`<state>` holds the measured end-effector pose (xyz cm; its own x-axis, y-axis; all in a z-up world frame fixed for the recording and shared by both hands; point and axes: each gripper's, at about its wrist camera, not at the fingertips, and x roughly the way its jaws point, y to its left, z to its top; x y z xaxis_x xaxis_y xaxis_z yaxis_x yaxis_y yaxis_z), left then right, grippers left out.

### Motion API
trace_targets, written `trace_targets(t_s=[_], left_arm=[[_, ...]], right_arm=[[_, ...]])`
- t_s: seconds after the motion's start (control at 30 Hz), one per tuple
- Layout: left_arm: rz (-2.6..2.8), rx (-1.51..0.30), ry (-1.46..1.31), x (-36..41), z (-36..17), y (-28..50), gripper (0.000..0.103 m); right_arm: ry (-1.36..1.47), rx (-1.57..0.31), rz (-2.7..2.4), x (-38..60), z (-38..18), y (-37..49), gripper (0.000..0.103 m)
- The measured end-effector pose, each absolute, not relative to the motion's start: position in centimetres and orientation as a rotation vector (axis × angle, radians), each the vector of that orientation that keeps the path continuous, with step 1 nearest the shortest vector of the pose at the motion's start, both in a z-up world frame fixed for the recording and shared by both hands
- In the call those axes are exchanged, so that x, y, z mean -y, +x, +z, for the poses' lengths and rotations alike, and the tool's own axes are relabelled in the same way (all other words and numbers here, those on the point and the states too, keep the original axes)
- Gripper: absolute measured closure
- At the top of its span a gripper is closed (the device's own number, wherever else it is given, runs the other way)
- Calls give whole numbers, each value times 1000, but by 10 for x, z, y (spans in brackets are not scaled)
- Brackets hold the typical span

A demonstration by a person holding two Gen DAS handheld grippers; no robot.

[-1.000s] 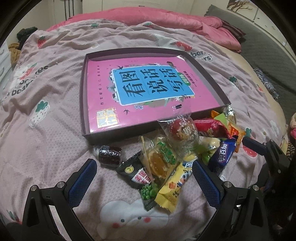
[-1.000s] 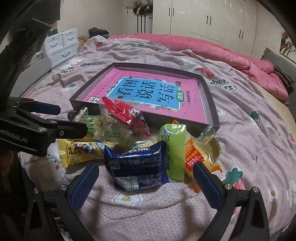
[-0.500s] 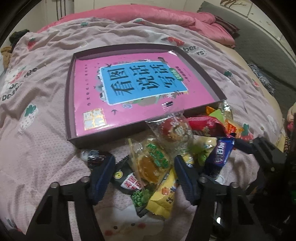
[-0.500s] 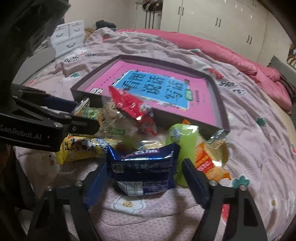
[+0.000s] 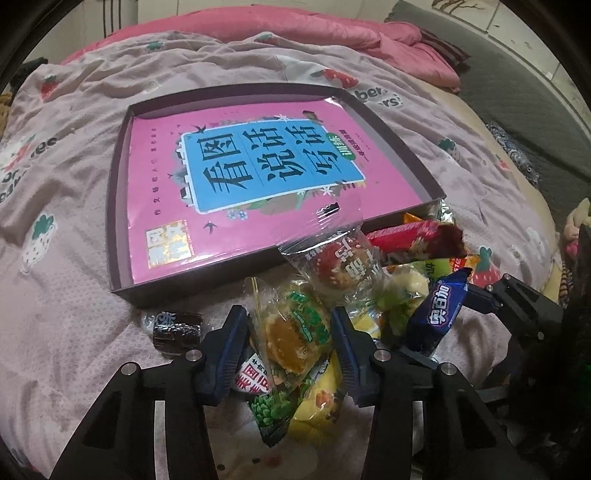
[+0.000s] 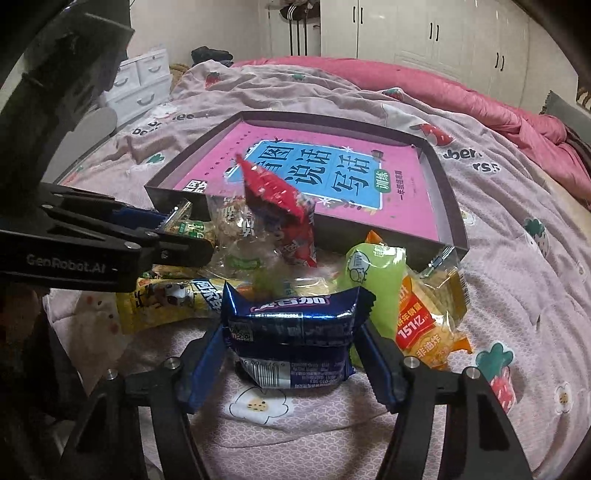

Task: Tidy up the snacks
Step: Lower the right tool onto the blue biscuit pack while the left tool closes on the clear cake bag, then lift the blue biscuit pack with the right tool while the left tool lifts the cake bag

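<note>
The left tool is closing on a clear-wrapped pastry packet with green print, its blue pads already against the wrapper's sides, while the right tool is closing on a dark blue biscuit packet that sits squarely between its fingers, pads touching the crimped ends. To do this step well I would squeeze only until the film stops slipping, since both wrappers look soft and crushable, then lift each straight up out of the heap so neighbouring packets are not dragged along. The shallow dark box, with a pink book lying in it, sits just beyond both tools. Everything rests on a bed covered by a pink strawberry-print quilt; white wardrobes stand far ahead of the right tool
</note>
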<state>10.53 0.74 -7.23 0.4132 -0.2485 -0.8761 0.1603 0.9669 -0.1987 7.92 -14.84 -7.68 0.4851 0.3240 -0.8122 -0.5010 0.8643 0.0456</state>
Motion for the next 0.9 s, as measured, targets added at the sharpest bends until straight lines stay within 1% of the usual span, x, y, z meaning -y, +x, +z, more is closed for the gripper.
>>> trace_targets(t_s=[0.1, 0.17, 0.33, 0.53, 0.7, 0.9], left_arm=[[-264, -1118, -118, -10, -75, 107, 55], [-266, -1120, -153, -15, -75, 107, 58], [-288, -1112, -220, -24, -73, 105, 67], [-301, -1088, -219, -23, -66, 102, 73], [-322, -1077, -216, -20, -61, 96, 74], [-348, -1089, -244, -20, -64, 97, 73]], right_arm=[[-190, -941, 518, 150, -77, 80, 38], [-170, -944, 529, 153, -76, 81, 42], [-126, -943, 537, 160, -74, 83, 43], [-103, -935, 531, 166, -69, 82, 43], [-86, -915, 510, 173, -63, 81, 44], [-64, -932, 501, 176, -65, 85, 44]])
